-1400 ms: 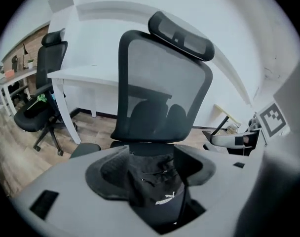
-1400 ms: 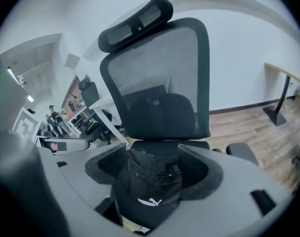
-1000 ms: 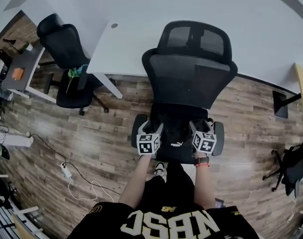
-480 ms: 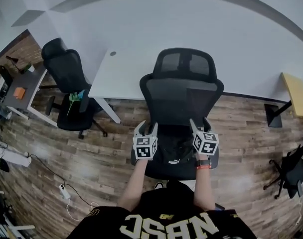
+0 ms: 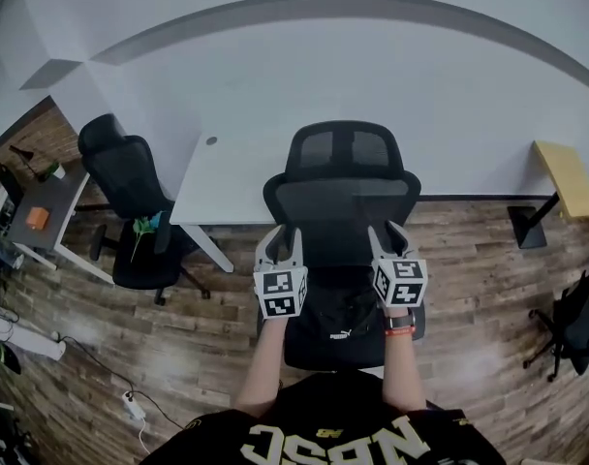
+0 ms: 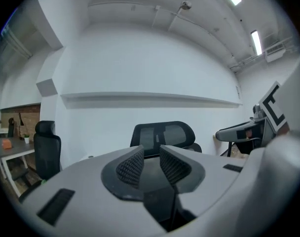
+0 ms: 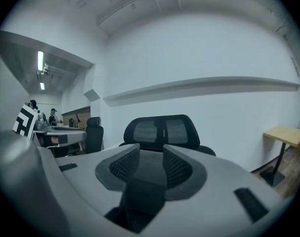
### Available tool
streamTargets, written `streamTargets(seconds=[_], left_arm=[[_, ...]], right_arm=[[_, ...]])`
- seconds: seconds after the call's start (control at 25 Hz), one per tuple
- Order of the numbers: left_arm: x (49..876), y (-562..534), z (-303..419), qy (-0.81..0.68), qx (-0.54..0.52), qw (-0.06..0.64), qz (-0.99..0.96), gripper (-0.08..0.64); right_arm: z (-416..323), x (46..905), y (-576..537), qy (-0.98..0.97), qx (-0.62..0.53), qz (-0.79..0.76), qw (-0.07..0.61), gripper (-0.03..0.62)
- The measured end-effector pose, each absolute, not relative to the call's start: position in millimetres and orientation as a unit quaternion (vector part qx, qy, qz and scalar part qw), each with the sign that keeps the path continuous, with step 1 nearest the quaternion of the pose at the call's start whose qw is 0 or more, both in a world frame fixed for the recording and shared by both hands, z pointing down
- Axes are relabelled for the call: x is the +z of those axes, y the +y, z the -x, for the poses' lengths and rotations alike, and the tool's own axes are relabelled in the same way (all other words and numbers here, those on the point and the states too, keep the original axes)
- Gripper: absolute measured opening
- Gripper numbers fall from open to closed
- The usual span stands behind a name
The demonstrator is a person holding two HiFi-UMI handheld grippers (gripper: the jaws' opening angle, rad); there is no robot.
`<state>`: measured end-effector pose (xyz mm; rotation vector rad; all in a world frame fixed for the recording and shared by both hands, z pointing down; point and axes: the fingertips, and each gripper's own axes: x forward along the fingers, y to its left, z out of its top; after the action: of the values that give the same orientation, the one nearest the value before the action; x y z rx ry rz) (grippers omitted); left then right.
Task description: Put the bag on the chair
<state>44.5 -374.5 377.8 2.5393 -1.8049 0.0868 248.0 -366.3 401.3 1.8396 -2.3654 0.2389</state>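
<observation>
A black office chair [image 5: 341,211] with a mesh headrest stands in front of me, and a black bag [image 5: 339,324] with a small white logo lies on its seat. Both grippers hover above the seat's sides and point at the backrest. My left gripper [image 5: 280,233] has its jaws closing with nothing between them. My right gripper [image 5: 392,231] is also closing on empty air. In the left gripper view the left gripper [image 6: 151,155] frames the chair headrest [image 6: 162,135]. Beyond the right gripper [image 7: 150,153] the right gripper view shows the same headrest [image 7: 160,130].
A white desk [image 5: 227,177] stands behind the chair against a white wall. A second black chair [image 5: 130,192] is at the left, next to a grey desk [image 5: 38,216]. A yellow side table [image 5: 564,177] and another chair [image 5: 571,323] stand at the right.
Both grippers have lifted off the bag and risen above the seat, leaving the bag there. Their jaws have narrowed. The head view has tilted up toward the wall.
</observation>
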Motion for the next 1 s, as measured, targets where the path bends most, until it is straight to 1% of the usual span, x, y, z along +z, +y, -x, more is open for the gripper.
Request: streamTargets(seconds=[0.12, 0.2, 0.56, 0.72, 1.0], left_arm=[[363.4, -377.0, -47.9, -0.580, 0.017, 0.001, -0.815, 0.093], [356.0, -380.9, -48.3, -0.579, 0.005, -0.001, -0.815, 0.081], [337.8, -392.5, -64.4, -0.555, -0.013, -0.007, -0.831, 0.035], [333.4, -398.1, -70.3, -0.543, -0.013, -0.006, -0.840, 0.017], [329.5, -397.2, -73.5, -0.539, -0.026, -0.006, -0.842, 0.014]], right_arm=[[-248.3, 388.7, -366.9, -0.787, 0.074, -0.610, 0.054, 0.135], [-248.3, 380.2, -368.6, -0.787, 0.066, -0.612, 0.047, 0.101], [-252.8, 353.7, -377.2, -0.784, 0.049, -0.619, 0.011, 0.009], [-252.9, 344.2, -379.3, -0.786, 0.047, -0.617, 0.000, 0.008], [-251.8, 343.7, -378.5, -0.791, 0.047, -0.611, -0.002, 0.008]])
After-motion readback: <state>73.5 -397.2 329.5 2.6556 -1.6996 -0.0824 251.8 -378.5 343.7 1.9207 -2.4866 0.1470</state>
